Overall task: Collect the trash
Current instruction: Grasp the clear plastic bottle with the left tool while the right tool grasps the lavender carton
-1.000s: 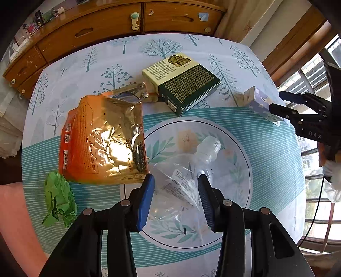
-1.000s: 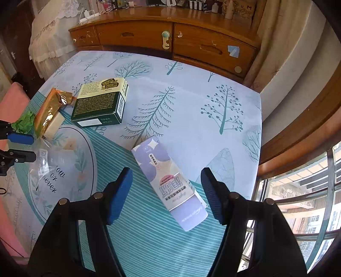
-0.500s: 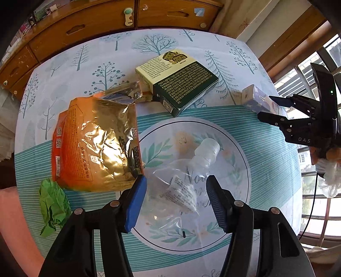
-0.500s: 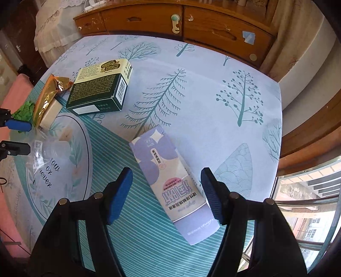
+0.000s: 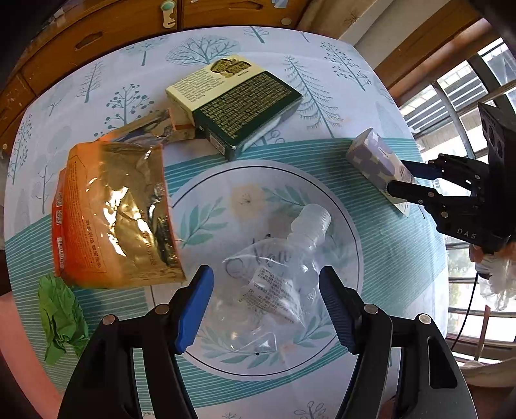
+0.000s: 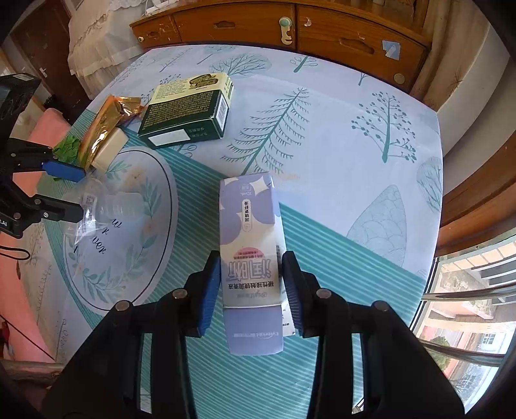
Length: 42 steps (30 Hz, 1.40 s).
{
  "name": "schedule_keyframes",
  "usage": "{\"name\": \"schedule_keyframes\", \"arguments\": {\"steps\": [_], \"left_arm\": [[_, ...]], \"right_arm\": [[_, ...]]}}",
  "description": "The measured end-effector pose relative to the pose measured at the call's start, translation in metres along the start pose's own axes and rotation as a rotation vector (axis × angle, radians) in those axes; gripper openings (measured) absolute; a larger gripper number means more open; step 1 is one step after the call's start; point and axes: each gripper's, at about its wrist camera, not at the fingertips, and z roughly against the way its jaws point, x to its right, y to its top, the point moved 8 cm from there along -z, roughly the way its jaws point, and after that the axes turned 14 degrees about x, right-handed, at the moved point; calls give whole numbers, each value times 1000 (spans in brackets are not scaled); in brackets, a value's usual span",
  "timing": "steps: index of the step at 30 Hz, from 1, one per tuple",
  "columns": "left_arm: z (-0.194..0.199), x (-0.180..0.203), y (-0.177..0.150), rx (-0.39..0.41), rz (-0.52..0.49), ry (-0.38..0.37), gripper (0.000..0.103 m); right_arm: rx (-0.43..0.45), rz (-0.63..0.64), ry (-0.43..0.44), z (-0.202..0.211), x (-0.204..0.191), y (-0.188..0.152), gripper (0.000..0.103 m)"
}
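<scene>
A crushed clear plastic bottle (image 5: pixel 283 258) with a white cap lies on the round print of the tablecloth. My left gripper (image 5: pixel 265 274) hangs over it, jaws opening, blue pads wide on either side and clear of the bottle. A purple and white carton (image 6: pixel 248 225) lies flat on the striped cloth near the table's right edge. My right gripper (image 6: pixel 251 258) is closing on it, a pad against each long side. In the left wrist view the purple carton (image 5: pixel 374 161) and right gripper (image 5: pixel 398 175) sit at far right.
An orange-and-gold foil bag (image 5: pixel 113 212), a dark green box (image 5: pixel 238 100) and crumpled green paper (image 5: pixel 61 309) lie on the left half of the table (image 6: pixel 338 145). A wooden dresser (image 6: pixel 322 29) stands behind; a window is at the right.
My left jaws have spread apart around the bottle. My right gripper moved forward over the purple carton and its jaws narrowed from wide open onto the carton's sides.
</scene>
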Motion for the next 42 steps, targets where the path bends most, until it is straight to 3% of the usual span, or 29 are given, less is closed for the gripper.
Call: {"name": "schedule_keyframes", "arguments": {"steps": [13,24,32,42], "left_arm": [[-5,9,-5,-4,-15,-44,71],[-23,20,-19,-42,-35,-79,75],[-21,20,-22,1,-54,-21,73],[18,27,-42,68,-33,14,71]], "right_arm": [[31,-154,87,38,-33,-27,31],[15,-188,124,38,-59,-39,31],[12,-194,129,39,-68,-41,31],[27,-207,125,49,-84,-47,30]]}}
